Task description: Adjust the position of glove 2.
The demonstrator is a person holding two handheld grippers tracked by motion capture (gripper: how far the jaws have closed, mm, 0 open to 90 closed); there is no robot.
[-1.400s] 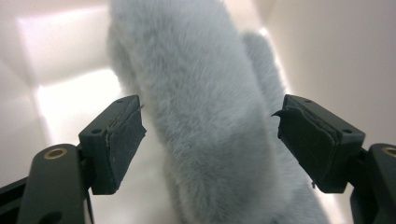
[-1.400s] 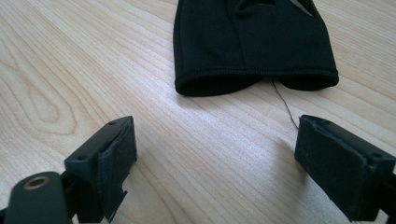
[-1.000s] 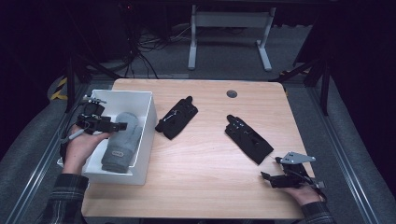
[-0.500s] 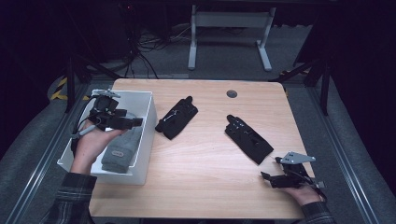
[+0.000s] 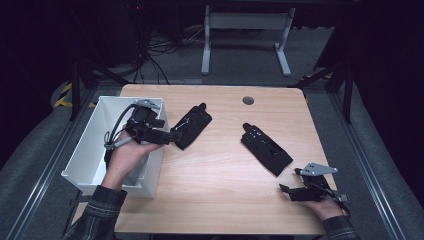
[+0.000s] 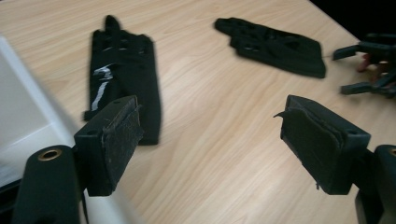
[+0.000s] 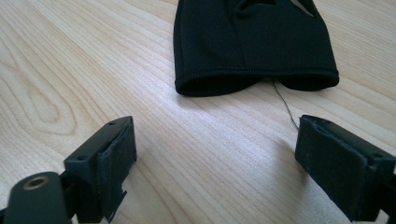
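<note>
While both claws stand apart and empty, left gripper [image 5: 175, 136] nears left glove [image 5: 192, 125]
Next, I judge: lower onto cuff, clamp; right gripper [image 5: 283, 189] waits by right glove [image 5: 266, 148]

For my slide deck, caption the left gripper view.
Open left gripper above wooden table, facing two black gloves.

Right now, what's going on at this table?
A person works at a wooden table with a gripper in each hand. The left gripper, jaws open and empty, reaches from above the white bin toward the near black glove lying flat beside it. The right gripper, also open and empty, sits low at the table's near right corner, pointing at the cuff of the second glove, not touching it. Both gloves lie on the table, ungrasped.
</note>
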